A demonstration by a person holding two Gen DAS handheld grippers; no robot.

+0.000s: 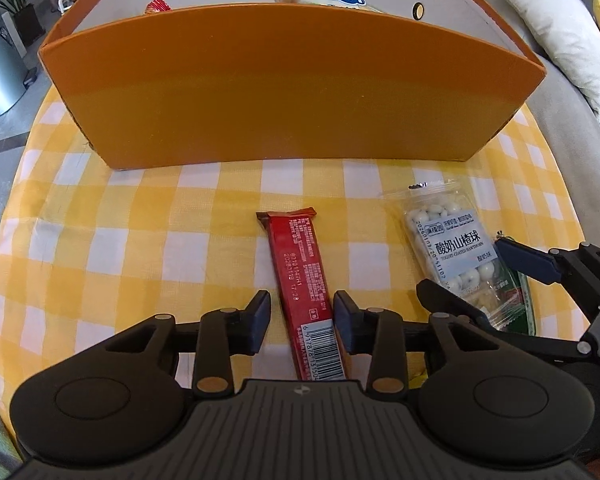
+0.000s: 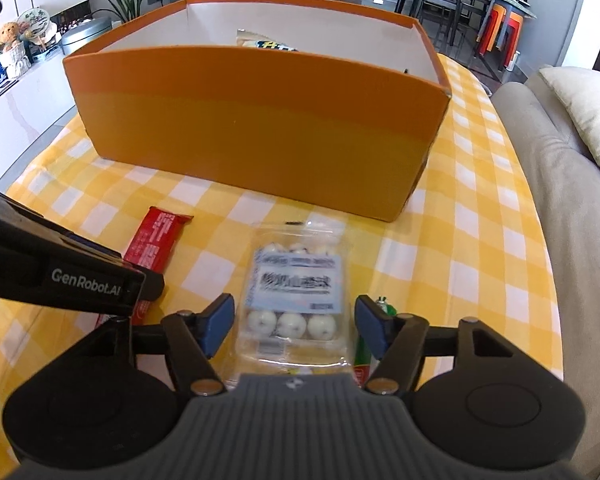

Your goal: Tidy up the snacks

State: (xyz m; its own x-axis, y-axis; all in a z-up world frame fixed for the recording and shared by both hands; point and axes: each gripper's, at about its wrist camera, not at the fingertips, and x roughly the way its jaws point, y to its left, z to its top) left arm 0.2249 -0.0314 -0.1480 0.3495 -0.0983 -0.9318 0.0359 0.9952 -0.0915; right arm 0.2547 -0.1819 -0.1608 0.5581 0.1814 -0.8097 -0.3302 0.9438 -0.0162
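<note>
left gripper [image 1: 301, 312] straddles the near end of the red snack bar [image 1: 302, 276], jaws spread just beside it. right gripper [image 2: 294, 320] gapes wide around the hawthorn ball bag [image 2: 296, 300], not touching; orange box [image 2: 260, 132] sits beyond.

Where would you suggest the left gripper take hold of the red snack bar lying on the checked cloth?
Probably across its narrow width near the barcode end, coming down from above: the red snack bar lies flat and long, already running between the open fingers of the left gripper, so closing on its two long edges should do.

Green foil packet [image 2: 364, 354]: mostly hidden under clear pouch of white balls [image 2: 296, 300], label blurred; orange cardboard box [image 2: 256, 128] contents largely concealed.
</note>
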